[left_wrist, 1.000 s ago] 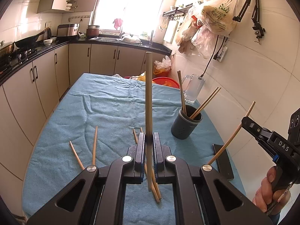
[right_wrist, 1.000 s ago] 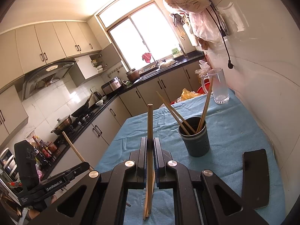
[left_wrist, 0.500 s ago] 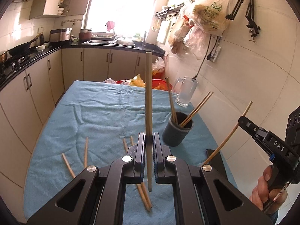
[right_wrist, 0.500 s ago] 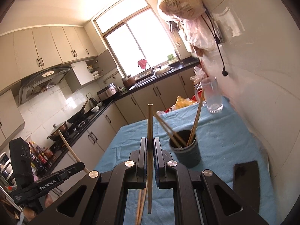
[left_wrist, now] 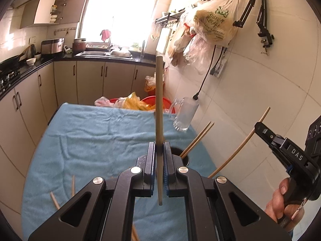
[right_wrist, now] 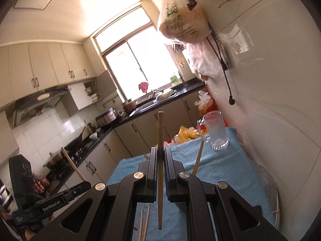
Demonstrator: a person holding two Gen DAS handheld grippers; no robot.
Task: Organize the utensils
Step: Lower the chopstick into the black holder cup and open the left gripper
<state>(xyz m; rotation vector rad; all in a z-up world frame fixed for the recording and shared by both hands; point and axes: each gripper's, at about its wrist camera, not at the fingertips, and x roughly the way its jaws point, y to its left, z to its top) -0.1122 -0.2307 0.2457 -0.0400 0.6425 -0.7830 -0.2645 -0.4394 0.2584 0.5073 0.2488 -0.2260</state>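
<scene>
Each gripper pinches 1 wooden chopstick upright: the left gripper (left_wrist: 159,160) its chopstick (left_wrist: 159,108), the right gripper (right_wrist: 159,160) another chopstick (right_wrist: 160,138). Beneath, the dark holder cup (left_wrist: 183,157) contains 2 chopsticks (left_wrist: 197,138). Loose chopsticks (left_wrist: 73,184) lie on the blue cloth-covered table (left_wrist: 96,132); a glass mug (left_wrist: 183,114) stands by the kitchen's tiled wall.

Home kitchen, cream cabinets (left_wrist: 88,80) under black countertop, sink (left_wrist: 104,53) below window, range hood (right_wrist: 40,102), gas stove (right_wrist: 78,150)
</scene>
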